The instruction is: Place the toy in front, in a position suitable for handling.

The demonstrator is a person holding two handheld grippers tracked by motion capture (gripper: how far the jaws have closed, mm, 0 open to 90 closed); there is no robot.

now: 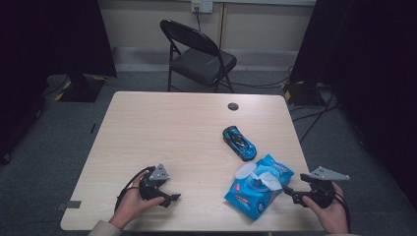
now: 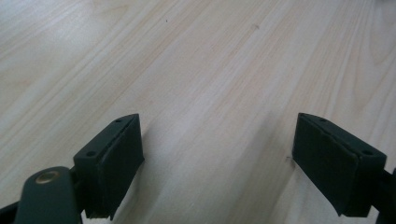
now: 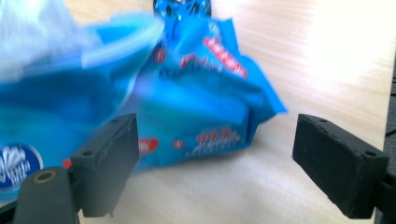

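Pack: the blue wipes pack (image 1: 258, 187) lies on the worktop (image 1: 162, 128) near your front right corner, lid flap (image 1: 246, 170) up, a white wipe (image 1: 268, 179) poking out.
Right hand-held gripper (image 1: 289, 191): just beside the pack's right edge, jaws wide, nothing between them; in the right gripper view the pack (image 3: 140, 102) sits ahead of your right hand-held gripper (image 3: 217, 163), apart from the pads.
Left hand-held gripper (image 1: 169, 198): resting low at front left, well apart from the pack, jaws wide over bare wood, as the left gripper view shows (image 2: 217, 163).
Car: the blue toy car (image 1: 239, 142) stands just beyond the pack, near but not touching as far as you can tell.
Handling: likely light, soft and crinkly; the film will probably slip and buckle under a pinch.
Where to grip: you'd do best on the crimped end seam or across the pack's body; the wipe itself would probably pull free rather than lift the pack.
Risk: a sideways nudge may slide the pack into the car.
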